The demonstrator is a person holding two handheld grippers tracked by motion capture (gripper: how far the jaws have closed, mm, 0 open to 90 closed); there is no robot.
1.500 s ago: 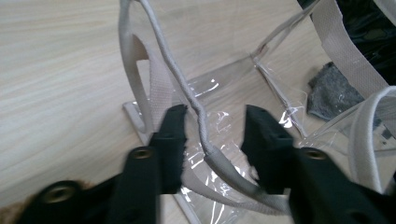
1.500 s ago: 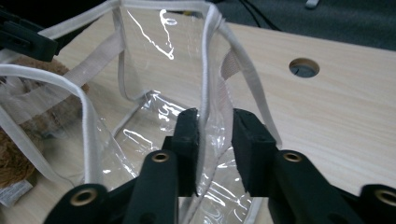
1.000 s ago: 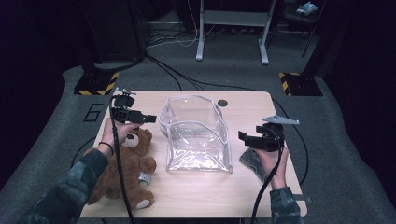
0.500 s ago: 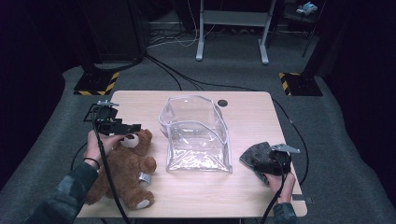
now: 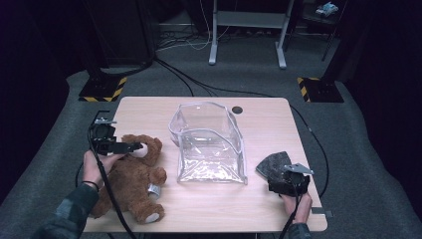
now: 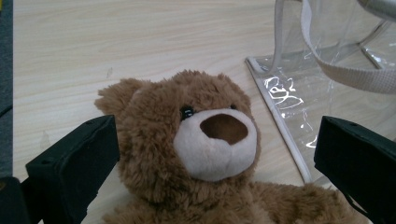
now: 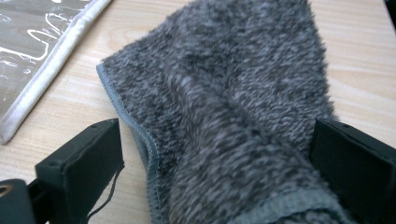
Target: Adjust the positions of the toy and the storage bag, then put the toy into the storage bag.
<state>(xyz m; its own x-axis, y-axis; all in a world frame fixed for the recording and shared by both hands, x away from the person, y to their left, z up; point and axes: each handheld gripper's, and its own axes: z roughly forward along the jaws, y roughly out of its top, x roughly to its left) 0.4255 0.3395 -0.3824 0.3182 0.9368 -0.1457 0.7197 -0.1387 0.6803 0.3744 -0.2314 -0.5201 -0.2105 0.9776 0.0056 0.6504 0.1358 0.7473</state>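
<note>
A brown teddy bear (image 5: 132, 179) lies on its back at the table's left front. My left gripper (image 5: 135, 147) is at its head, and its jaws have just been opening. In the left gripper view they stand wide on either side of the bear's face (image 6: 205, 140), not pressing it. A grey fleecy cloth (image 5: 273, 164) lies at the front right. My right gripper (image 5: 282, 178) is low over it, its jaws having just opened wide. The cloth (image 7: 224, 107) bulges up between them. A clear plastic bag (image 5: 209, 144) stands open mid-table.
The wooden table (image 5: 149, 109) has a small dark round spot (image 5: 237, 109) near its back edge. The bag's trimmed edge (image 7: 42, 42) lies close to the cloth. On the floor beyond are cables, a metal stand (image 5: 247, 30) and striped bases (image 5: 102, 88).
The left gripper has moved left and down to the bear's head. The right gripper has dropped from above the table down onto the grey cloth. Both pairs of jaws stand wider.
</note>
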